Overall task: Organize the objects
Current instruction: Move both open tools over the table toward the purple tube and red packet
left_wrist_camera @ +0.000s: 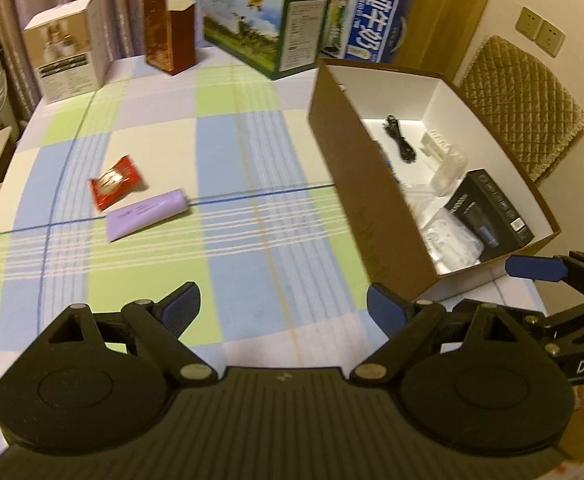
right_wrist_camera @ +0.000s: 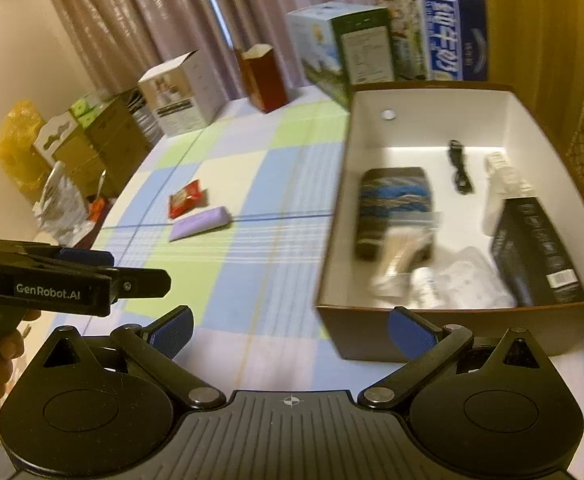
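Box (right_wrist_camera: 423,136) at right already holds several items; we still have the red packet (left_wrist_camera: 115,182) and purple pouch (left_wrist_camera: 148,216) left at centre-left, both tongs (left_wrist_camera: 282,308) (right_wrist_camera: 290,330) wide and empty.

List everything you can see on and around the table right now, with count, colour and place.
snack packet: one, red, on checked cloth
pouch: one, lilac, touching the packet's near side
open box: one, brown outside, white inside, table's right side
cable: one, black, in box
black carton: one, in box
cartons: four, along far edge
chair: one, tan, behind box
left hand-held gripper: open, empty
right hand-held gripper: open, empty
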{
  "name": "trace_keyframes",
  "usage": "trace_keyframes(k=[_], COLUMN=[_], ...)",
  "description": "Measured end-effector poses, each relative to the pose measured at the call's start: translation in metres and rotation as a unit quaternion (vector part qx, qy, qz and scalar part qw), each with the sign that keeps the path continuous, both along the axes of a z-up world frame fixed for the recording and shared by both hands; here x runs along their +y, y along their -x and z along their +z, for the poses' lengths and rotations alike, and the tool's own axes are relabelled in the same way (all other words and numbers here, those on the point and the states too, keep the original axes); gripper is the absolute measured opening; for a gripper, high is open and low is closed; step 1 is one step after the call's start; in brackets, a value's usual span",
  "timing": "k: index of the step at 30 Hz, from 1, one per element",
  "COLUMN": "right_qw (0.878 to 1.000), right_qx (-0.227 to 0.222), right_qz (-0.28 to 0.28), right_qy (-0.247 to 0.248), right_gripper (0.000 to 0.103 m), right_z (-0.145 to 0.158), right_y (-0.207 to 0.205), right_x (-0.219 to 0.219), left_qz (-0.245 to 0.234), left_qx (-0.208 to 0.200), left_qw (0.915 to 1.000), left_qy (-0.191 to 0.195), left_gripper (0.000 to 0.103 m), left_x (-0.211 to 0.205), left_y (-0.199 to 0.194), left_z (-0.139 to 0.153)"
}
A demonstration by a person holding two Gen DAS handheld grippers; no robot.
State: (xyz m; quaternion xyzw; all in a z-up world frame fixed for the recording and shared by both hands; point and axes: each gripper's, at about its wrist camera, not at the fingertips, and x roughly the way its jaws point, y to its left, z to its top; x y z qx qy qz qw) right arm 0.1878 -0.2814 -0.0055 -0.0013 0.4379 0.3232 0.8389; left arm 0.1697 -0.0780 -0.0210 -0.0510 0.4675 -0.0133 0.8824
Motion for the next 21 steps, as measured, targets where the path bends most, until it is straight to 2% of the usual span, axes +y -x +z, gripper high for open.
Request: trace_keyframes(k=[21], right_qw=[0.998], right_qx=[0.009], right_qz=[0.063], right_qy=[0.018], right_gripper=[0.101], right_z=[-0.028], right_y=[0.007], right_x=[0.105], left_qz=[0.068], left_qx=[0.014], left_qw=[0.9976], left_qy=[-0.008], left_gripper=[0.089], left_x=[0.1], left_y=[0.031], left_z=[-0.008])
